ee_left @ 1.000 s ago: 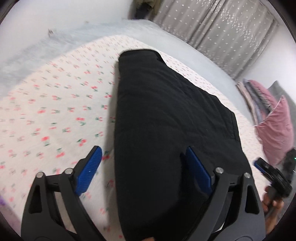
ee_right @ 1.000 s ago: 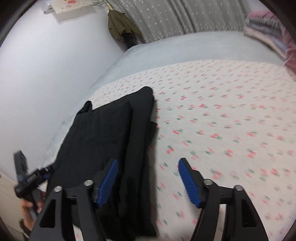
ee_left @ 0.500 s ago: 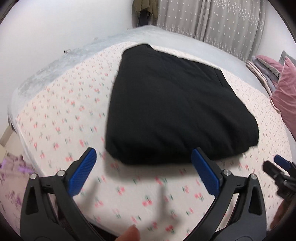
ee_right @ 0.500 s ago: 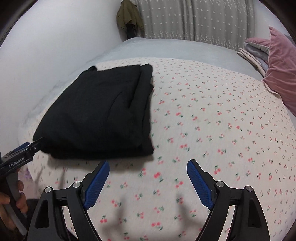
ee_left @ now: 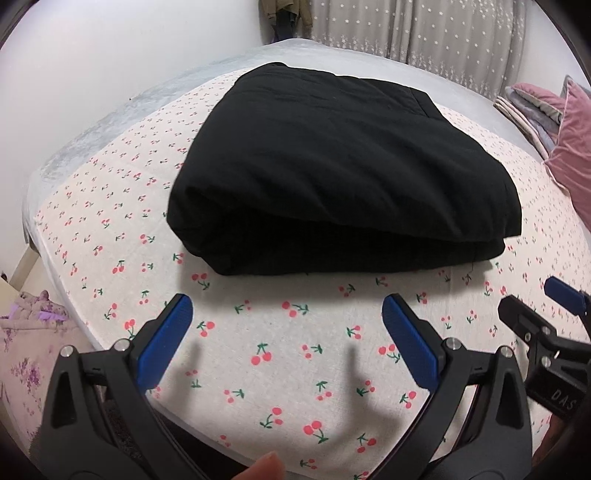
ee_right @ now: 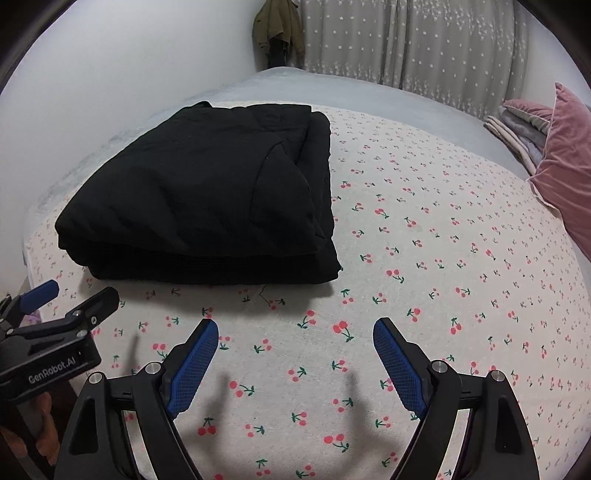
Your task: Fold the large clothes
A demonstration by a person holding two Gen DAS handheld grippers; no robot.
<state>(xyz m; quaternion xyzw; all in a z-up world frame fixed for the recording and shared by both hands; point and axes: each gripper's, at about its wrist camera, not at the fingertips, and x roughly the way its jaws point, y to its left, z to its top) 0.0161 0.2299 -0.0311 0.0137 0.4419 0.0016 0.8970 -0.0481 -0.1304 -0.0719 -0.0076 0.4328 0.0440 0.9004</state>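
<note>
A black garment [ee_left: 332, 166] lies folded into a thick rectangle on the cherry-print bed sheet [ee_left: 295, 362]. It also shows in the right wrist view [ee_right: 207, 199], left of centre. My left gripper [ee_left: 288, 310] is open and empty, held above the sheet just short of the garment's near edge. My right gripper [ee_right: 295, 332] is open and empty, near the garment's near right corner, not touching it. Each gripper shows at the edge of the other's view.
A pink pillow [ee_right: 565, 166] and stacked blankets [ee_left: 524, 107] lie at the right of the bed. Grey star curtains [ee_right: 406, 40] and a hanging coat [ee_right: 277, 29] stand behind. The bed's edge drops off at the left, with a floral cloth [ee_left: 26, 332] below.
Both grippers have pulled back off the black garment toward the near edge of the bed. The garment now lies folded in front of them, untouched.
</note>
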